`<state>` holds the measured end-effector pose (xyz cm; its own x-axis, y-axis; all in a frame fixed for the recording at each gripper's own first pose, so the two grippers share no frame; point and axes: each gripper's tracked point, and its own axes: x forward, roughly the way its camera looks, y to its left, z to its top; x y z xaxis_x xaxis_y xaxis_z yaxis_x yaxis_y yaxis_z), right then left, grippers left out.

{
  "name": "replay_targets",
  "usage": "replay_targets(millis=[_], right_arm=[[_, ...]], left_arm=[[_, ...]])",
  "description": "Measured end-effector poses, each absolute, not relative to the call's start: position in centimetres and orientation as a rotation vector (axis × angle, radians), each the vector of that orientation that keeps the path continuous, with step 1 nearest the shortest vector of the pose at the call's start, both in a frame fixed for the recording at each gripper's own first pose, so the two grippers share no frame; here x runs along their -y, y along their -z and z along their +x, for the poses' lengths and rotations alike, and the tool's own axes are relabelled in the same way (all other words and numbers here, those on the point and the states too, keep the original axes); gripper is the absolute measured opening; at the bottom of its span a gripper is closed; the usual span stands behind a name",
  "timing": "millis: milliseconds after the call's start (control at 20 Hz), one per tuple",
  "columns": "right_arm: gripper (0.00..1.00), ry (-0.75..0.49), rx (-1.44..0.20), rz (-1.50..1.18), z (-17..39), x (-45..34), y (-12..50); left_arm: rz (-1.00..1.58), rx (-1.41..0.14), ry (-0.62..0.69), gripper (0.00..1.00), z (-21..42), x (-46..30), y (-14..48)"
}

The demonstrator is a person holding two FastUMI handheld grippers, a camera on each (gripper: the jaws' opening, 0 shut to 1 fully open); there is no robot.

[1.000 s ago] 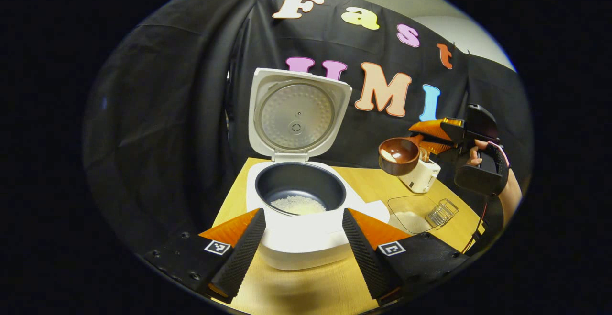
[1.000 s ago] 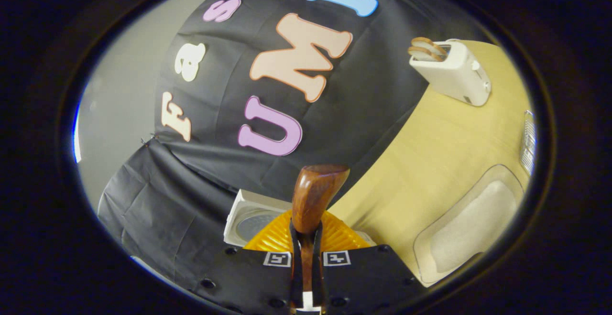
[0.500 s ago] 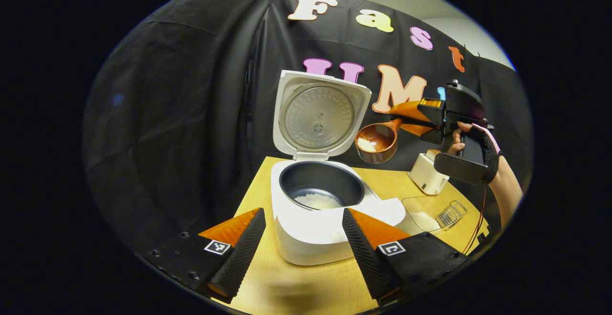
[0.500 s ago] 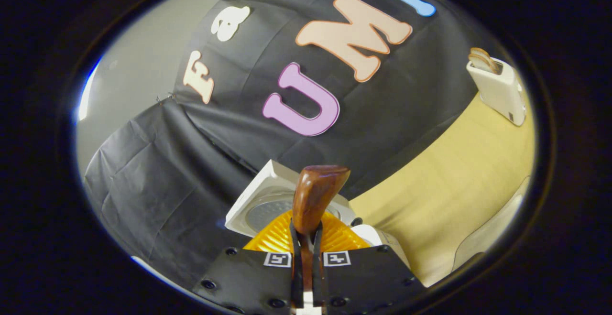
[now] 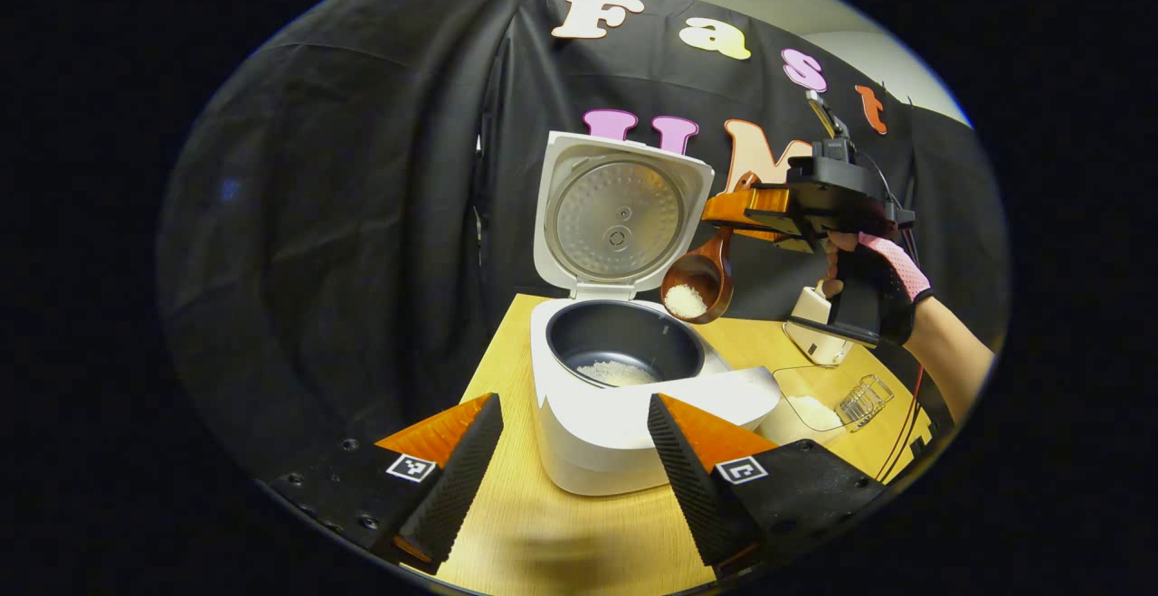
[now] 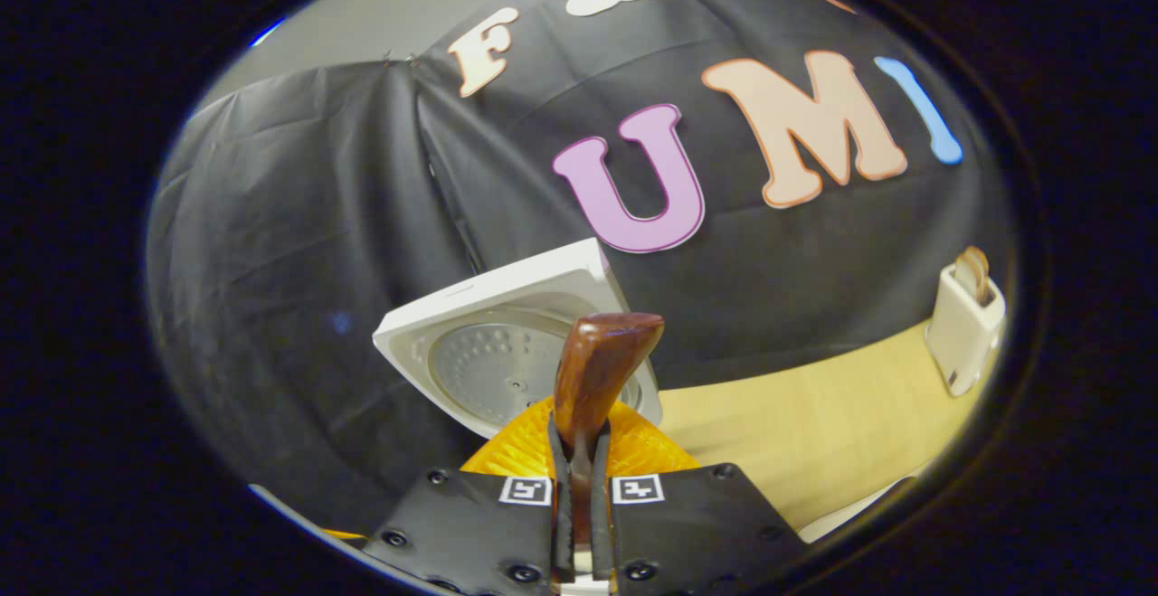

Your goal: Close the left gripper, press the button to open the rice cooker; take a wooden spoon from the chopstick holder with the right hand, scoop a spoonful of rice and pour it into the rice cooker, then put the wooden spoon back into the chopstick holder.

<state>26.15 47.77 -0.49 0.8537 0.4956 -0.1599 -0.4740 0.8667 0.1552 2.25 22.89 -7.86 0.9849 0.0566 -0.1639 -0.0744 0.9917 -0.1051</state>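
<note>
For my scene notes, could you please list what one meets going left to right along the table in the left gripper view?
Rice cooker → wooden spoon holding rice, above the cooker's right rim → clear rice tray → wire chopstick holder.

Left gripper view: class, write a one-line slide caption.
Right claw tips a wooden spoon of rice beside the open rice cooker; left claw waits open.

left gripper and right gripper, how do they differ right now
The left gripper is open with nothing between its fingers; the right gripper is shut on the handle of the wooden spoon. In the left gripper view, the left gripper sits low, in front of the rice cooker, while the right gripper is held up beside the raised lid, the spoon's bowl of rice near the pot's edge. Both are hand-held two-finger grippers.
</note>
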Motion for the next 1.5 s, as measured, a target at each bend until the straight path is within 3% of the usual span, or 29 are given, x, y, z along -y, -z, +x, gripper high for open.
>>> replay_targets(millis=[400,550,1050,1300,1500], right_arm=[[0.12,-0.522,-0.037,-0.277,25.7,-50.5,0.4],[0.08,-0.522,0.054,-0.465,24.5,-51.5,0.0],[0.1,-0.519,0.265,-0.885,20.8,-54.5,1.0],[0.09,-0.535,0.302,-0.937,19.6,-54.7,1.3],[0.11,-0.55,0.238,-0.854,20.0,-54.0,0.8]], left_arm=[[-0.133,-0.16,-0.081,0.96,1.7,-23.0,8.7],[-0.142,-0.16,-0.089,0.96,1.6,-23.0,8.9],[-0.141,-0.166,-0.102,0.96,0.2,-23.7,9.2],[-0.132,-0.16,-0.094,0.96,0.1,-23.5,9.0],[-0.121,-0.153,-0.075,0.96,-0.1,-23.0,8.6]])
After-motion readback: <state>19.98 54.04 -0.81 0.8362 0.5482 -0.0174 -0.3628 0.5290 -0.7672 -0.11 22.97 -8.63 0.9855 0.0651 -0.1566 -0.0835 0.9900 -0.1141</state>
